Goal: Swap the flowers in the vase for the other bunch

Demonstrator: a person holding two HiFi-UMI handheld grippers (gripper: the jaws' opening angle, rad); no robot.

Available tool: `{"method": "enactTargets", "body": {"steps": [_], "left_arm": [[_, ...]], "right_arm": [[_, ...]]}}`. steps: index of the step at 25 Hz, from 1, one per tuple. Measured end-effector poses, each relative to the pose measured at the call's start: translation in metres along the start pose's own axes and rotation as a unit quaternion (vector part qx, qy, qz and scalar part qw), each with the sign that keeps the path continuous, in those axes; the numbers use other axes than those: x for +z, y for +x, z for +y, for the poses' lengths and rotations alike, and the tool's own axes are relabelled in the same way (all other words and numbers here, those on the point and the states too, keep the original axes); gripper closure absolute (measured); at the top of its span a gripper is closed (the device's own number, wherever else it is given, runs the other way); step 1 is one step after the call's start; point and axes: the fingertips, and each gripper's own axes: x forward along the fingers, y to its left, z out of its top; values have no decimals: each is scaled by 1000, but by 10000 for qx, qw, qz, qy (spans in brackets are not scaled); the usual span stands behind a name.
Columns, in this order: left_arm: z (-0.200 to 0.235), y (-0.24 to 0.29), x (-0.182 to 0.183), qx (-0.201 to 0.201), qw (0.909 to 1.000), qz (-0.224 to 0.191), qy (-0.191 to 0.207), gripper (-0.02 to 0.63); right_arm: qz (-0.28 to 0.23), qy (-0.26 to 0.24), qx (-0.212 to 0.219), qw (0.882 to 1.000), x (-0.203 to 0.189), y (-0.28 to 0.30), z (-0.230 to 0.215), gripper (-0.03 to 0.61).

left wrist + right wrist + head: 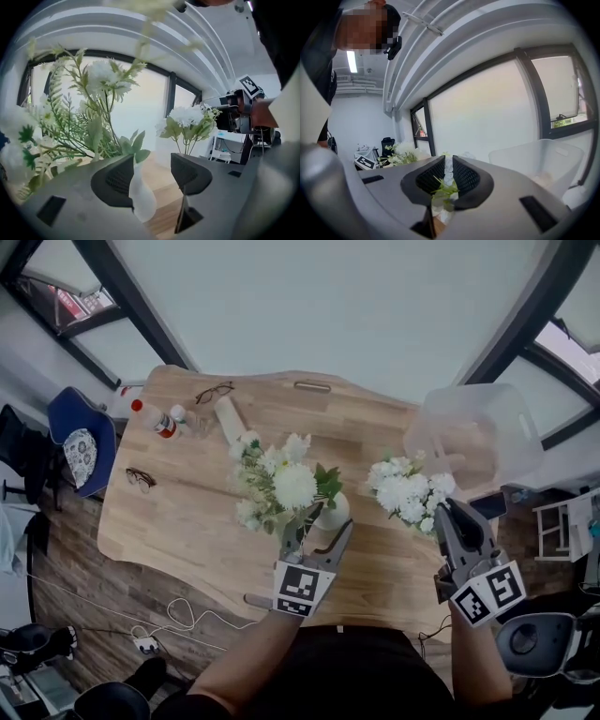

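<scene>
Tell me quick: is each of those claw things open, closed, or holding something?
Left gripper: open, with the white vase between its fingers.
Right gripper: closed on the white flower bunch, by its stems.

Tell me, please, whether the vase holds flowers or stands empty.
It holds flowers: a white-and-green bunch rises from the neck of the upright vase.

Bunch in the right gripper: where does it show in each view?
Head view: held bunch, right of centre, at the tips of the right gripper.
Left gripper view: held bunch right of centre, past the jaws.
Right gripper view: held bunch low centre, clamped between the jaws.
Shared landmark: vase bunch, in all three.
</scene>
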Motion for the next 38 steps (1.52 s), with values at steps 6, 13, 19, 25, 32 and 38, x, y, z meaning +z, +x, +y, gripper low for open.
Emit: {"method": "enactTargets", "body": {"steps": [6, 13, 19, 25, 32, 38], "left_arm": [[-18, 5, -5, -124, 9998, 139, 81, 370], [-30, 13, -6, -201, 9991, 289, 242, 370], [-37, 7, -14, -182, 9989, 383, 222, 370], [-39, 2, -14, -250, 9985, 385, 282, 370], [-67, -5, -12, -553, 9968, 453, 362, 370], [-91, -14, 7, -910, 9947, 261, 412, 370]], "right_arm": [[-51, 7, -21, 10000, 0, -10, -2, 512], [-141, -9, -22, 9999, 5, -21, -8, 512], [-240, -4, 16, 9997, 5, -26, -11, 512], [-296, -23, 110, 9995, 9, -17, -3, 512], [-349, -18, 168, 9992, 13, -17, 0, 512], [-474, -49, 233, 9986, 18, -13, 2, 512]]}}
